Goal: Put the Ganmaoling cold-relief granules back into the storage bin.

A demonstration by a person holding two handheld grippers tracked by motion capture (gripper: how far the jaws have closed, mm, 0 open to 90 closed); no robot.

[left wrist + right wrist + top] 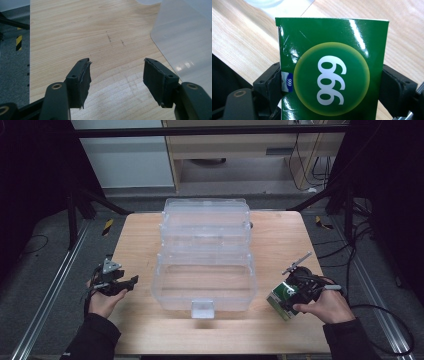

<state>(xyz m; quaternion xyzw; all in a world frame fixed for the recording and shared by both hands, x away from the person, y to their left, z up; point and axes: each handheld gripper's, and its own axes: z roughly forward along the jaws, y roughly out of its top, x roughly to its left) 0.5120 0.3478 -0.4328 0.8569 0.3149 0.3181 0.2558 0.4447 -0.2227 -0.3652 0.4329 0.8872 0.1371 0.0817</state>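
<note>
Jaws of right gripper (331,82) clamp green box (332,67), its lower edge cut off.

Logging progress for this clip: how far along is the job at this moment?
Done: the clear storage box stands open at mid-table. In hand: the right gripper clamps a green carton beside the box. Left: the carton is not yet inside; the left gripper is open, holding nothing.

High view: overhead, facing forward-down over whole table (140,325). Gripper views: close, along jaws. All share tabletop and clear box (205,255).
</note>
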